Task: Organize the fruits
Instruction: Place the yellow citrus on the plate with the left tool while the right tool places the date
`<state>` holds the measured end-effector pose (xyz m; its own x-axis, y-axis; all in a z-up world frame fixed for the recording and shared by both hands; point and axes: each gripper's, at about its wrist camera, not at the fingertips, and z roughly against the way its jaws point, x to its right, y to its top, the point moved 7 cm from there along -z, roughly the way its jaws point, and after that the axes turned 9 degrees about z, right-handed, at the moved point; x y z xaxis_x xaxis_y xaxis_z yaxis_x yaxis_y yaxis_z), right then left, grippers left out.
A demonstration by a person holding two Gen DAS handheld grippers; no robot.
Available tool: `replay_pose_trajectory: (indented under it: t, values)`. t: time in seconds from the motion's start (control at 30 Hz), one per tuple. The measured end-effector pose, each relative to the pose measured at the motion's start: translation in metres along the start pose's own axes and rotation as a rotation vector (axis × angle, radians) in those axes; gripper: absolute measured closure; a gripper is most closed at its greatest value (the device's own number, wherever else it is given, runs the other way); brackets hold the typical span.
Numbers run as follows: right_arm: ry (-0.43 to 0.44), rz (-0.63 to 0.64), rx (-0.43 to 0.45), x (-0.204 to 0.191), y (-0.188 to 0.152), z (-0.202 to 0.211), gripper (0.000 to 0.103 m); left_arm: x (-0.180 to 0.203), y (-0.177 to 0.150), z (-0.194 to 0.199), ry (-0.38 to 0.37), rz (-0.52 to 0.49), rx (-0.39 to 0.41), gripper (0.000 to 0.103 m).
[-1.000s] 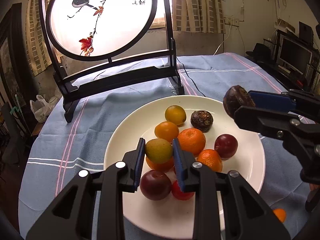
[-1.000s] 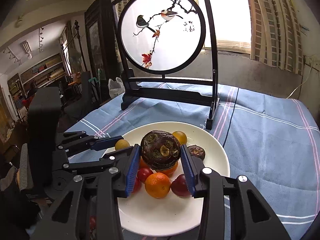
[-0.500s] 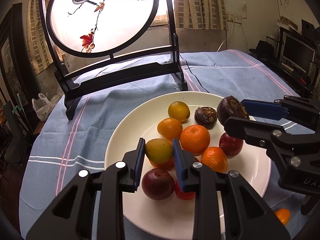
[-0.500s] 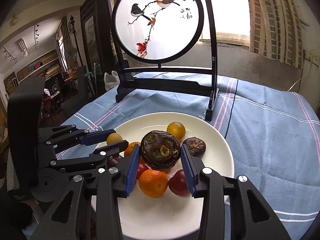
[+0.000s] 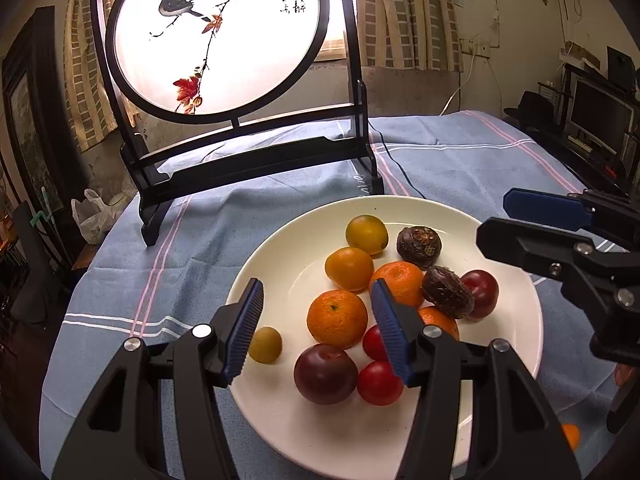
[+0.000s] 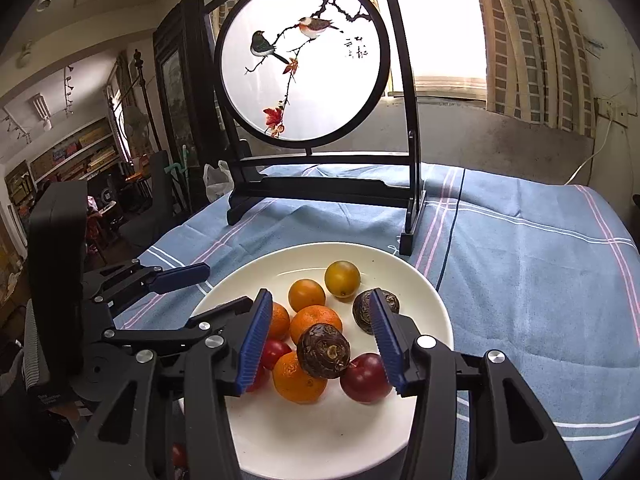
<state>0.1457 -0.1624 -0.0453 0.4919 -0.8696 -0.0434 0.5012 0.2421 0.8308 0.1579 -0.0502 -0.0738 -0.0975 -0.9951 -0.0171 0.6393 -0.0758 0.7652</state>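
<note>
Both tools gape wide and hold nothing: our left tool (image 5: pixel 316 326) and our right tool (image 6: pixel 320 344) hang over the white plate (image 5: pixel 516 344). Behind the plate on the blue-clothed bench (image 6: pixel 520 280) stands a round bird-painted screen (image 5: pixel 218 36). On the plate, a dark wrinkled fruit (image 6: pixel 323 350) rests atop an orange (image 6: pixel 298 380) and a red plum (image 6: pixel 366 377). At the plate's left rim lies a small yellow-green fruit (image 5: pixel 265 345).

The plate (image 5: pixel 516 364) looks like glossy glazed ceramic; the tablecloth (image 5: pixel 280 208) is matt woven cloth (faintly creased). The plum (image 5: pixel 325 374) shines smooth, the dark fruit (image 6: pixel 323 351) looks rough, and the jaws carry ribbed blue pads (image 5: pixel 245 332).
</note>
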Motion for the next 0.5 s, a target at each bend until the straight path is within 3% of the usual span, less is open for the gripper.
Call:
replay_pose_trajectory:
  t: [0.27, 0.5]
  values:
    - [0.016, 0.029, 0.011, -0.012, 0.004, 0.009, 0.050, 0.001, 0.001, 0.007, -0.005, -0.004, 0.013, 0.048]
    - [0.002, 0.083, 0.046, -0.025, 0.003, 0.056, 0.044, -0.006, 0.000, 0.037, -0.026, -0.008, 0.042, 0.046]
